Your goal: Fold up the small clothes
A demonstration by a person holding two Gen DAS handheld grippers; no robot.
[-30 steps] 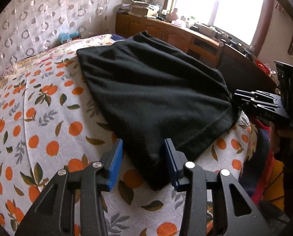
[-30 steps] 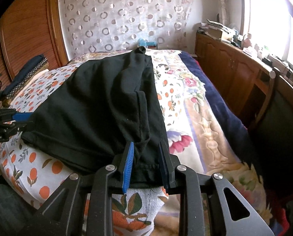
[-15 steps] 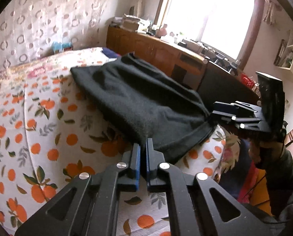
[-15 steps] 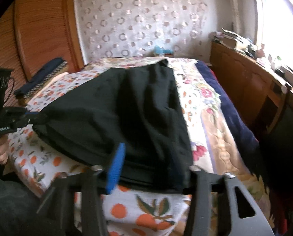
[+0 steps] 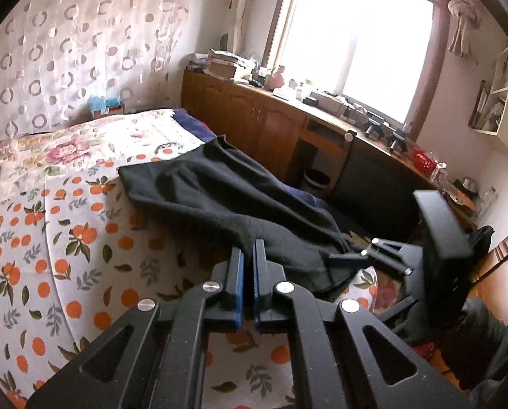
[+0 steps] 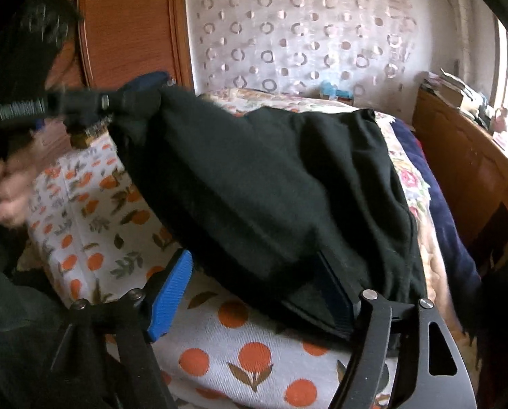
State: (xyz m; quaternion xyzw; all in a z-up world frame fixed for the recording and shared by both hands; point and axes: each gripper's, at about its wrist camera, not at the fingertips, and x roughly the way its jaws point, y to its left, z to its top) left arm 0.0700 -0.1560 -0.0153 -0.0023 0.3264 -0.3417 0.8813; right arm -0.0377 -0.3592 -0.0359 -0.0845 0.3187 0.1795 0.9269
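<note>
Right wrist view: the black garment (image 6: pixel 271 187) is pinched at one corner by the left gripper (image 6: pixel 117 102); it lies unpressed between the right gripper's (image 6: pixel 254 289) jaws, which have just been opening; no finished fold is seen.

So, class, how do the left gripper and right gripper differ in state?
The left gripper is shut on a corner of the black garment; the right gripper is open, its jaws have just been opening, hem loose between them. Left gripper's corner is raised; right gripper's hem lies on the bed. Both have blue pads.
</note>
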